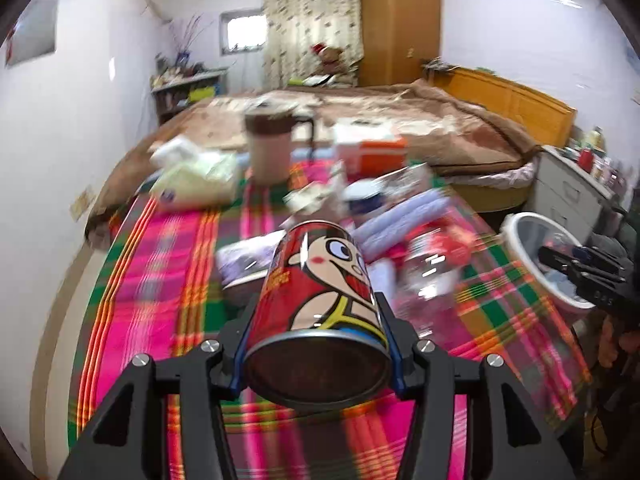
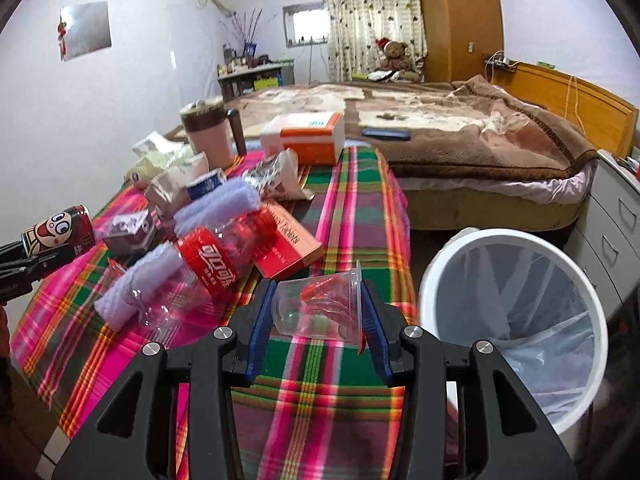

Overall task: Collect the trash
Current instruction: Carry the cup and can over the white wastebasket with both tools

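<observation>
My left gripper (image 1: 318, 334) is shut on a red cartoon can (image 1: 320, 300) and holds it lying sideways above the plaid tablecloth (image 1: 160, 272). The can also shows in the right wrist view (image 2: 60, 228), at the far left. My right gripper (image 2: 316, 312) is shut on a clear plastic cup (image 2: 316, 308), held sideways over the table's right edge. A white bin (image 2: 516, 320) with a clear liner stands on the floor just right of the cup. It also shows in the left wrist view (image 1: 540, 256). An empty Coca-Cola bottle (image 2: 200, 272) lies on the table.
On the table lie purple cloths (image 2: 220, 204), a red box (image 2: 288, 248), an orange-white box (image 2: 304, 136), a pink jug (image 2: 210, 132), wrappers (image 2: 276, 176) and tissues (image 2: 160, 152). A bed (image 2: 440, 128) stands behind; drawers (image 2: 616, 220) stand at the right.
</observation>
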A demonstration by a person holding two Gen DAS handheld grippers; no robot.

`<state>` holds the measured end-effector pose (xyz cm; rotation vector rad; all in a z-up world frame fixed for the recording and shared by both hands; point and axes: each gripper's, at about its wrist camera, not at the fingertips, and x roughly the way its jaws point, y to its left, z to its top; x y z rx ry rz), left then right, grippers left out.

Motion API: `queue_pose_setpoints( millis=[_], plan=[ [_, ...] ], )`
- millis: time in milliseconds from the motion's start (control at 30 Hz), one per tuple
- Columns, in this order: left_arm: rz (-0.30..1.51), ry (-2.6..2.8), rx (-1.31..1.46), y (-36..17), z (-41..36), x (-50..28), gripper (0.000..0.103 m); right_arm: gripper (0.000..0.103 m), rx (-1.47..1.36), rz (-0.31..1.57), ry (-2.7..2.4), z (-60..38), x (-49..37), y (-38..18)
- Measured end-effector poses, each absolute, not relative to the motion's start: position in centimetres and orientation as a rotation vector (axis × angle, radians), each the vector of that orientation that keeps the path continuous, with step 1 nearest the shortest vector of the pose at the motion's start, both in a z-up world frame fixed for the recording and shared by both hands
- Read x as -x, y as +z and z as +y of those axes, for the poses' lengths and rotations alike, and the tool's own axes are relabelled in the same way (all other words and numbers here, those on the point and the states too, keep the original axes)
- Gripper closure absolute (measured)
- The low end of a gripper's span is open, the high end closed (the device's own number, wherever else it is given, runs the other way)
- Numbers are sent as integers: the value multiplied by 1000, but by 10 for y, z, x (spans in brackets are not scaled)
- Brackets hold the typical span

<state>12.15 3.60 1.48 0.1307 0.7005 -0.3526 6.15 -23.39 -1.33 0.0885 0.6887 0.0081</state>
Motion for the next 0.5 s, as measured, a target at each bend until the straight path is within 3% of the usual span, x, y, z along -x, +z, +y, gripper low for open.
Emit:
queue_pose_setpoints(
  millis=[500],
  plan=[
    [724, -696, -168, 13, -133, -114, 49, 59, -118, 639, -155, -311, -23, 6]
  ],
)
